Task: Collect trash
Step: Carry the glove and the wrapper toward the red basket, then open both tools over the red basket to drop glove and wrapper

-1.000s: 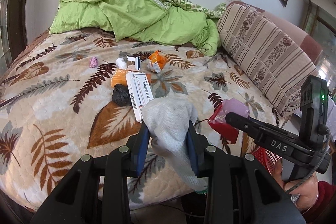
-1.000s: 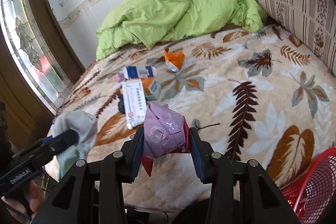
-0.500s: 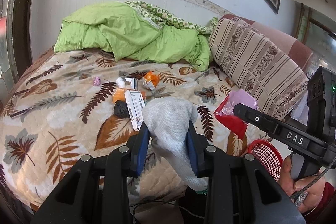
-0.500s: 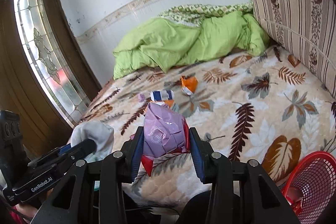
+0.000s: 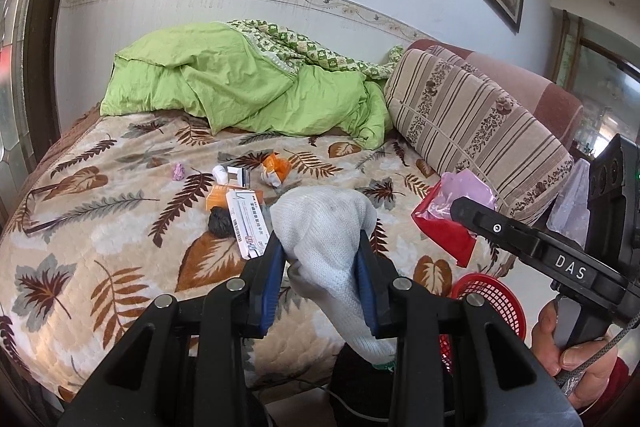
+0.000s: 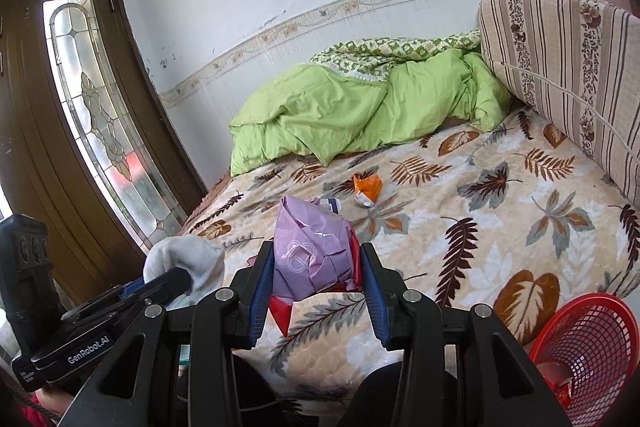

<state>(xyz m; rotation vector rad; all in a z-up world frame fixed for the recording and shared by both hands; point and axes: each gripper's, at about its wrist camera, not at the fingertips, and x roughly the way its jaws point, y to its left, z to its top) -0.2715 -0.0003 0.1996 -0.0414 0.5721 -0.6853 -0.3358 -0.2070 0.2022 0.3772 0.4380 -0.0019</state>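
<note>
Your left gripper is clamped on a white-grey knit glove, blue pads pressed into both sides, cuff hanging below the fingers. Your right gripper is closed around a crumpled pink plastic bag w/ a red bag poking out underneath. Both are held off the near edge of the bed.

Left view only: the rest of the trash on the leaf-print blanket, i.e. a white carton w/ barcode, an orange box under it, a dark wad touching the carton, a small pink scrap further back, a white-blue box. The right cam mostly hides these behind the pink bag; just the orange wrapper shows clearly there.

Right view shows the red mesh basket best, low at the bed's near corner, something red inside; in the left view it's half hidden behind your right gripper.
</note>
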